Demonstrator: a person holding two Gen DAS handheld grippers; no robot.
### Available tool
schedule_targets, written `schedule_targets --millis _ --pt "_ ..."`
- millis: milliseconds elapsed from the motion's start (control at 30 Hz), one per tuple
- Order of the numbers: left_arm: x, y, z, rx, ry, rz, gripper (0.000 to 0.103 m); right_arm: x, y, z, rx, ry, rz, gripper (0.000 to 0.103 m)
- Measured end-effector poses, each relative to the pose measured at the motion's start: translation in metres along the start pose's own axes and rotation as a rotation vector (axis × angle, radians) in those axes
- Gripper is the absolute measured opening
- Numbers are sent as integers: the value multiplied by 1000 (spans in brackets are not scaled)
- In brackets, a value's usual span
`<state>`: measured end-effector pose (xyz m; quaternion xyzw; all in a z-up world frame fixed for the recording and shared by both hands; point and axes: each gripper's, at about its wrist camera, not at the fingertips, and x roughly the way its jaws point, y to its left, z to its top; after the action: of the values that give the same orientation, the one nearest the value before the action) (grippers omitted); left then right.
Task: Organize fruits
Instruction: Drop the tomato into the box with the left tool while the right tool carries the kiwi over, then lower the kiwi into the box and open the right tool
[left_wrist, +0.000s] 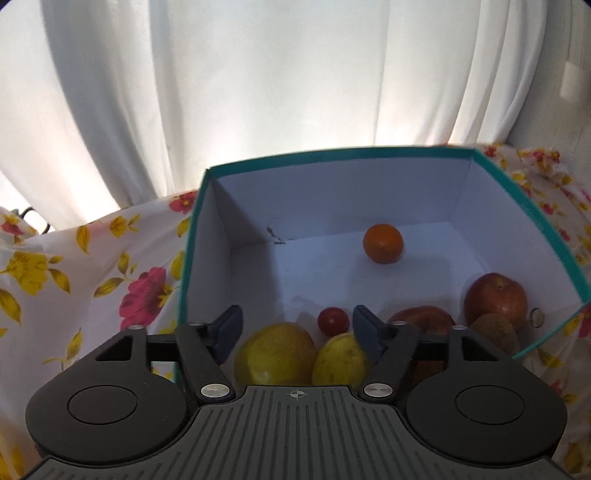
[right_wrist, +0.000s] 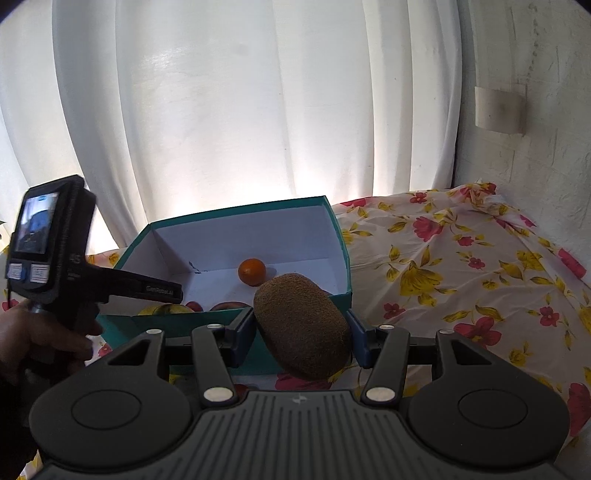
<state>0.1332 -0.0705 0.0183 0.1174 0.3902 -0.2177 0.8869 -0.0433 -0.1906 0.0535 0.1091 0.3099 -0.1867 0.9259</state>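
A teal box (left_wrist: 192, 258) with a white inside holds an orange (left_wrist: 383, 243), two red apples (left_wrist: 495, 299) (left_wrist: 421, 319), a brown kiwi (left_wrist: 495, 332), a small red fruit (left_wrist: 333, 321) and two yellow fruits (left_wrist: 275, 354) (left_wrist: 341, 360). My left gripper (left_wrist: 297, 328) hangs open over the box's near end, above the yellow fruits, with nothing pressed between its pads. In the right wrist view my right gripper (right_wrist: 301, 332) is shut on a second brown kiwi (right_wrist: 303, 325), held in front of the box (right_wrist: 332, 229). The orange (right_wrist: 252, 271) shows behind it.
A white cloth with red and yellow flowers (right_wrist: 461, 266) covers the surface around the box. White curtains (right_wrist: 240, 110) hang behind. A rough white wall (right_wrist: 535, 166) stands at the right. A person's hand (right_wrist: 33, 332) holds the left gripper (right_wrist: 173, 291) over the box's left side.
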Motion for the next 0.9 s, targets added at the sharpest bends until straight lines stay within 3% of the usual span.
schedule_targets --millis 67,200,267,367,533,900 --pt "-17 9 -4 -59 -31 16 87 1 1 0 0 0 3 52" --pt "-54 28 -26 -252 -55 -86 90 4 2 3 -1 -10 11 52" --pt "-72 26 -36 -247 -83 -79 98 5 2 5 0 -14 18 52" --pt "-85 21 -43 -193 -73 -49 98 7 4 9 -6 -25 29 52" --pt "-80 30 -52 -221 -13 33 98 18 13 22 -25 -46 54 52" --pt "-67 41 -65 -275 70 83 98 75 24 35 -49 9 59 52"
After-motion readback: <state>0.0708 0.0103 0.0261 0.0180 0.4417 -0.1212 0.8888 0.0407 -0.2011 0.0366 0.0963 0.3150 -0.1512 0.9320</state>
